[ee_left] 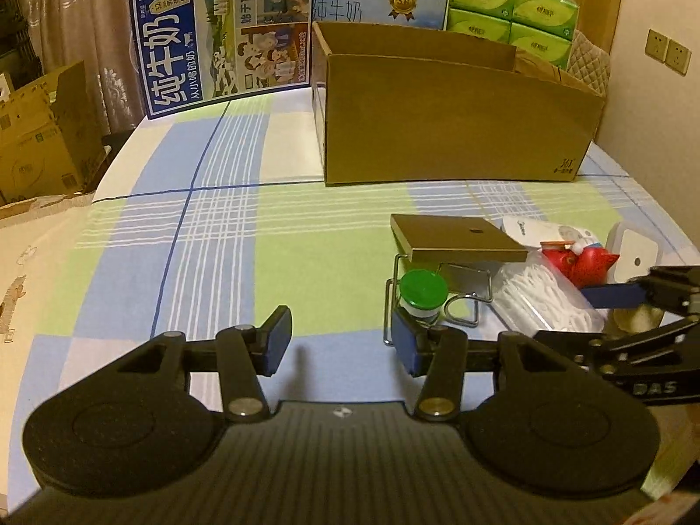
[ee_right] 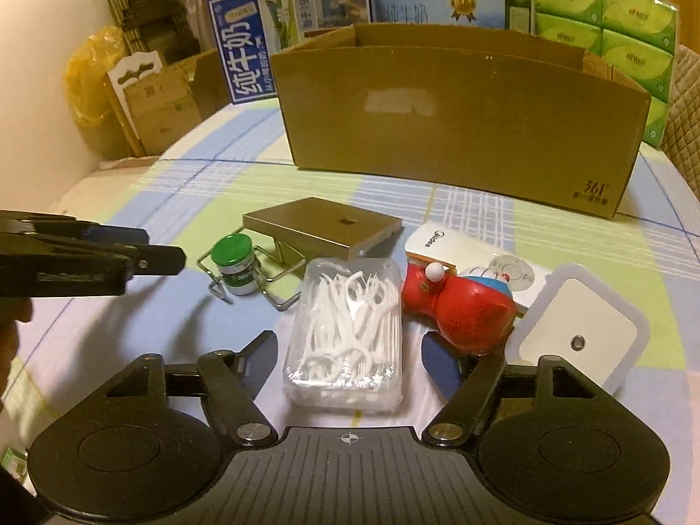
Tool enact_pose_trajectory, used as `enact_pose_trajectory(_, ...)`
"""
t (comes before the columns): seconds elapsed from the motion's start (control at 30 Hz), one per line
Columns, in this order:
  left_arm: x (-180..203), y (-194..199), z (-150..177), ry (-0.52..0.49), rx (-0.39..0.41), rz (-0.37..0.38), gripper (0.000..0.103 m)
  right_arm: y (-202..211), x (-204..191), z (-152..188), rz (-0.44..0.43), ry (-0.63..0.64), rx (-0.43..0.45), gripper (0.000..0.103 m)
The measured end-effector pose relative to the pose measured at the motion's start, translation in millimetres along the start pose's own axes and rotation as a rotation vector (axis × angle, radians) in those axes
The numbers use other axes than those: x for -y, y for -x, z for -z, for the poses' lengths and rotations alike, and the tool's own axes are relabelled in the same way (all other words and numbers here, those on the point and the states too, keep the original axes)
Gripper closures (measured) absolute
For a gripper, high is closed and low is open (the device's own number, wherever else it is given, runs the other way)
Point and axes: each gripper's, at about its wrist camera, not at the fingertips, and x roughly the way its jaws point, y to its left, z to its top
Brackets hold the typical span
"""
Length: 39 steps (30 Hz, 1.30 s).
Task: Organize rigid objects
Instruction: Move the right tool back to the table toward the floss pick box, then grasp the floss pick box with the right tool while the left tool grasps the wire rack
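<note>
Several small items lie together on a checked sheet in front of an open cardboard box [ee_left: 455,131] [ee_right: 459,131]. My right gripper [ee_right: 350,363] [ee_left: 599,315] is open and straddles a clear box of floss picks [ee_right: 345,328] [ee_left: 538,302], with a gap on each side between pad and box. My left gripper [ee_left: 341,345] [ee_right: 148,247] is open with nothing between its fingers. Its right finger sits just in front of a green-capped jar [ee_left: 422,293] [ee_right: 234,262]. The jar stands in the wire frame of a brass-coloured metal holder [ee_left: 459,240] [ee_right: 323,229].
A red toy figure [ee_right: 455,306], a white remote [ee_right: 437,240] and a white square device [ee_right: 577,332] lie right of the floss box. Milk cartons [ee_left: 223,35] and green tissue packs [ee_left: 512,13] stand behind the cardboard box. More cardboard boxes [ee_left: 39,144] stand off the left edge.
</note>
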Motion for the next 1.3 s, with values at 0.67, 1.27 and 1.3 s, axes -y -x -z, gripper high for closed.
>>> enact_pose_trajectory(0.67, 35.7, -24.1, 1.5, -0.109, -0.031, 0.083, 0.036, 4.8, 10.1, 2.3, 0.073, -0.018, -0.04, 0.051)
enact_pose_trajectory(1.27, 56.5, -48.1, -10.2, -0.096, 0.004, 0.074, 0.032, 11.6, 18.4, 5.1, 0.047, -0.044, -0.048, 0.051)
enact_pose_trajectory(1.3, 56.3, -49.1, -10.6, -0.088, 0.003, 0.071, 0.034, 11.8, 18.7, 5.1, 0.046, -0.046, -0.048, 0.051)
